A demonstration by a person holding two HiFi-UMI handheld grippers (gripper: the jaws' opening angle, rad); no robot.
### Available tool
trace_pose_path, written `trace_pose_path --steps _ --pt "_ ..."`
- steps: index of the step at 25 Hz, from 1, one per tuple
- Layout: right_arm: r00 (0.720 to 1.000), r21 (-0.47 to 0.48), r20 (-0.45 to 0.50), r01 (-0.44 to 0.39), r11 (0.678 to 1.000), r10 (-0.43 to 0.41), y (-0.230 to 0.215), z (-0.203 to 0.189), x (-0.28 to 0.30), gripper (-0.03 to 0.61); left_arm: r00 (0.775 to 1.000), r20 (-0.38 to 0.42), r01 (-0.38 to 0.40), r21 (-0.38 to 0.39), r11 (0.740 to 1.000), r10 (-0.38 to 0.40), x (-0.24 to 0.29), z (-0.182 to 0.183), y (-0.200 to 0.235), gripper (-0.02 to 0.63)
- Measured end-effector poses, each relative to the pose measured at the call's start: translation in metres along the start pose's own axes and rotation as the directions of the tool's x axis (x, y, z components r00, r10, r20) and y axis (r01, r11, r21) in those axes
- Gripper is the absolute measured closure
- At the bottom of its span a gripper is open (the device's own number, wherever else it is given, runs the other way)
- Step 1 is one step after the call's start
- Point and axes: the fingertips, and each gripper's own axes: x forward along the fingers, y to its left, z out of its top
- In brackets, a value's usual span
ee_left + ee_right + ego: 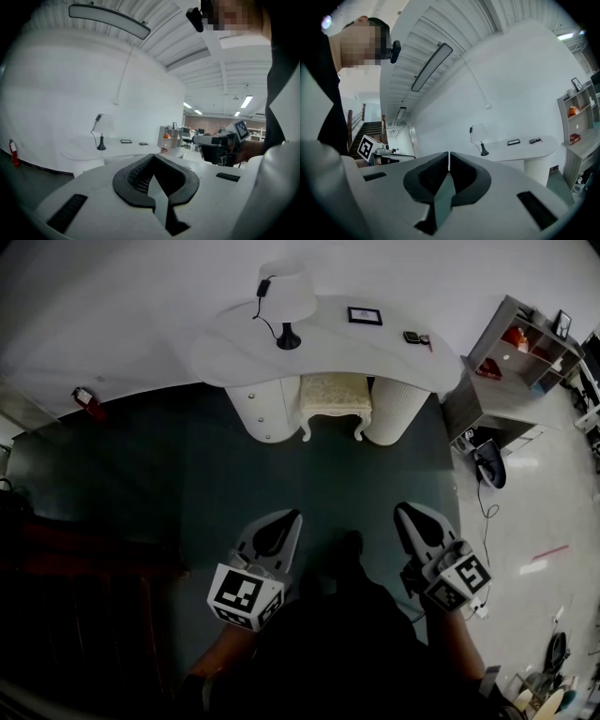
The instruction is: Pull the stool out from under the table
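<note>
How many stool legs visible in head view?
2. Cream cushioned stool: one curved white leg front-left, one front-right; rear legs probably hidden under its seat and the white curved table.

one stool, one table, one lamp

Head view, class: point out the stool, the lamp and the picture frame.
stool point(336, 390), head view, on its cushioned seat.
lamp point(288, 292), head view, on its white shade.
picture frame point(365, 316), head view, on its dark face.
</note>
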Motion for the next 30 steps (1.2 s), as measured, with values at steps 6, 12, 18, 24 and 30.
trace_pose_path --steps 6,12,18,24,30 --pt "0.999 0.061 0.028 -0.018 0.998 0.016 -0.077 0.017 0.025 0.560 1.000 -0.003 -0.022 0.008 1.000 0.022 0.077 0.024 0.008 0.601" --pt "0.997 0.041 -0.022 -0.073 0.997 0.074 -0.155 0.018 0.050 0.560 0.997 -0.044 -0.058 -0.004 0.998 0.057 0.155 0.038 0.021 0.601" --pt "0.993 0.062 -0.059 -0.101 0.993 0.105 -0.208 0.012 0.081 0.560 0.995 -0.078 -0.057 -0.025 0.998 0.055 0.211 0.036 0.025 0.601" --pt "0.988 0.095 -0.101 -0.110 0.989 0.119 -0.223 -0.002 0.123 0.560 0.995 -0.067 -0.071 -0.039 0.997 0.068 0.236 0.039 0.056 0.601" --pt "0.990 0.095 -0.068 -0.114 0.989 0.121 -0.225 0.010 0.181 0.560 0.997 -0.023 -0.076 0.006 0.997 0.076 0.259 0.050 0.115 0.601"
